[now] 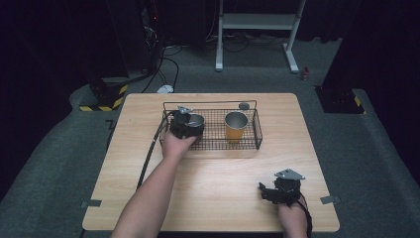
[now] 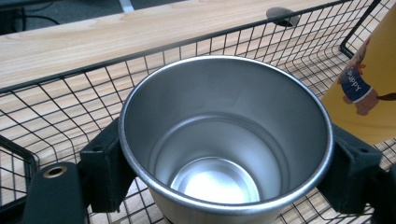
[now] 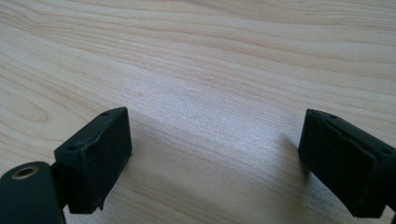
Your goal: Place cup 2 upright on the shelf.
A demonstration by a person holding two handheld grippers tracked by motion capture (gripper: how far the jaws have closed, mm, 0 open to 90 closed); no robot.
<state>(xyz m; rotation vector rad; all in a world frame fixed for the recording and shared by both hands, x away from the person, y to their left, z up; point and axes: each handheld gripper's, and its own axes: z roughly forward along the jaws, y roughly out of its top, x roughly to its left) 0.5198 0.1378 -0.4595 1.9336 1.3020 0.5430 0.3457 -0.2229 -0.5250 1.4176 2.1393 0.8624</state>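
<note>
Where dark room meets grey carpet (image 1: 59, 148), wooden table (image 1: 223, 198), wire basket (image 1: 257, 130)

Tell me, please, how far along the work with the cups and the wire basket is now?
Looks done: the yellow cup stands upright inside the wire basket. In hand: the left tool is closed on the steel cup, inside the basket. Left, probably: letting it go. The right tool rests open and empty on the wooden table.
</note>
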